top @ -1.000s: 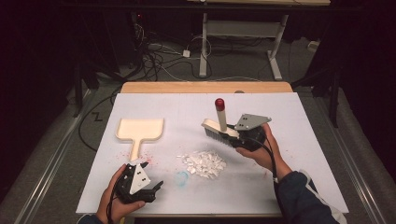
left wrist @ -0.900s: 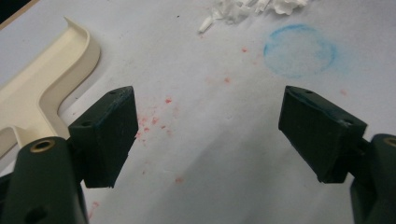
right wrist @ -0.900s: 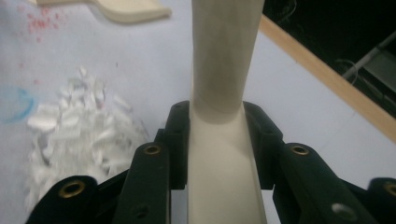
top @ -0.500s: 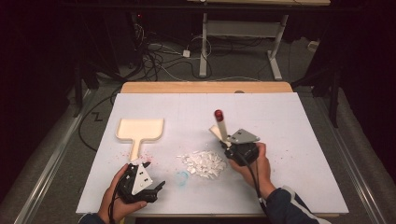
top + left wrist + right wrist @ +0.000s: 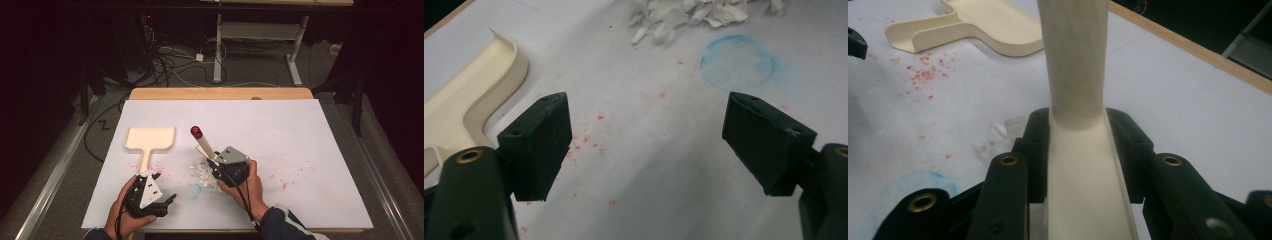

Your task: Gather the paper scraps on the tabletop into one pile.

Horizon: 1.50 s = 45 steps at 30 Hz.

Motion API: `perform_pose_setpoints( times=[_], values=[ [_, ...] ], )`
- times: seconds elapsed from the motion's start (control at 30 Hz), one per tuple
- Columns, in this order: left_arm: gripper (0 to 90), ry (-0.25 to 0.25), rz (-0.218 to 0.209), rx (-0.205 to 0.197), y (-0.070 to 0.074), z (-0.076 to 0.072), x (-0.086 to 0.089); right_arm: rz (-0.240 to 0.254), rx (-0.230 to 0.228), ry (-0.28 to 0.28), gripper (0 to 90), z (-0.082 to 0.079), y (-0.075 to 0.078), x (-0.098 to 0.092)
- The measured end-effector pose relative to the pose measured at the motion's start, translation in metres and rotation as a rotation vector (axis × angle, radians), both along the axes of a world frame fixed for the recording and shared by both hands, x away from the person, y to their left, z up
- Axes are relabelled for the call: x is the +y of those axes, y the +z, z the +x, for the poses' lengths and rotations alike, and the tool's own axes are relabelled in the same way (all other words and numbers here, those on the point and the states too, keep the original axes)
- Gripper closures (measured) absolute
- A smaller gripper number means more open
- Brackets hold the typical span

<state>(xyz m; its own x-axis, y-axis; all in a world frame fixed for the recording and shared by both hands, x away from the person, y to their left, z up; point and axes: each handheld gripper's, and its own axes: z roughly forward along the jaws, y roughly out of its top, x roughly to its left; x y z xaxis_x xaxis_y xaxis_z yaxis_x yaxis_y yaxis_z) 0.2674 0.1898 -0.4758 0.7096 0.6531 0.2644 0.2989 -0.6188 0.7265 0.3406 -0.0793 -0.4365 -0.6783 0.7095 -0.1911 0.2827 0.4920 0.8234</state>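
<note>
Two hand-held grippers worked over a white table (image 5: 310, 150).
Right hand-held gripper (image 5: 216, 162) clamped a cream brush (image 5: 205, 146) at centre, above paper scraps (image 5: 201, 172); left hand-held gripper (image 5: 167, 202) gaped wide, lower left, near a dustpan (image 5: 150, 139).

The far half of the white table cover (image 5: 260, 120) lies bare from left to right edge, and so does its right side past the right gripper (image 5: 220, 167), apart from faint red specks. Toward the near left, the cream dustpan (image 5: 149, 140) lies flat with its handle pointing near, ending just beside the left gripper (image 5: 169, 201). In the middle, a pile of white scraps (image 5: 201, 171) sits against the right gripper, whose jaws clamp a cream brush handle (image 5: 1075, 75) that tilts up and away to a red tip (image 5: 196, 132). Between the left gripper's wide-apart jaws there is bare cover with a blue ring stain (image 5: 738, 61).
</note>
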Motion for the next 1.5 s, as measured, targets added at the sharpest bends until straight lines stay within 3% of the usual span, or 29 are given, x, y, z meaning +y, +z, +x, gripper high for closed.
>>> perform_pose_setpoints(
  times=[0.13,0.17,0.5,0.6,0.63,0.7,0.77,0.93,1.07,1.1,1.17,1.33,1.5],
  values=[
    [18.9,0.003,0.001,0.002,0.0,0.0,0.0,0.013,-0.019,-0.008,67.2,0.004,0.008,-0.01],
    [18.9,0.004,0.001,0.002,0.0,0.0,0.0,0.032,-0.026,-0.012,67.5,0.007,0.014,-0.02],
    [18.9,0.006,0.014,0.0,0.0,-0.001,-0.001,0.073,-0.031,-0.024,67.6,0.009,0.034,-0.061],
    [18.9,0.006,0.02,-0.002,0.0,-0.001,-0.001,0.051,-0.008,-0.021,67.6,0.001,0.036,-0.084],
    [18.9,0.006,0.02,-0.002,0.0,-0.001,-0.001,0.051,-0.008,-0.021,67.6,0.001,0.036,-0.084],
    [18.9,0.007,0.022,-0.003,0.0,-0.001,-0.001,0.051,0.027,-0.023,67.6,-0.003,0.036,-0.098],
    [18.9,0.004,0.026,-0.004,0.0,-0.002,-0.002,0.076,0.084,0.002,67.6,-0.013,0.04,-0.118],
    [18.9,0.003,0.028,-0.003,0.0,-0.002,-0.002,0.043,0.149,0.089,67.6,-0.038,0.041,-0.138],
    [18.9,-0.002,0.031,-0.002,0.0,-0.001,-0.004,0.041,0.181,0.125,67.7,-0.049,0.035,-0.138],
    [18.9,-0.004,0.034,-0.003,0.0,-0.001,-0.005,0.053,0.204,0.162,67.7,-0.052,0.033,-0.131],
    [18.9,-0.006,0.033,-0.002,0.0,-0.001,-0.006,0.05,0.203,0.174,67.6,-0.052,0.032,-0.126],
    [18.9,-0.014,0.039,0.005,-0.002,0.001,-0.008,0.018,0.171,0.246,67.6,-0.048,0.023,-0.09],
    [18.9,-0.011,0.035,0.006,-0.002,0.001,-0.007,0.015,0.128,0.258,67.7,-0.042,0.025,-0.067]
  ],
)
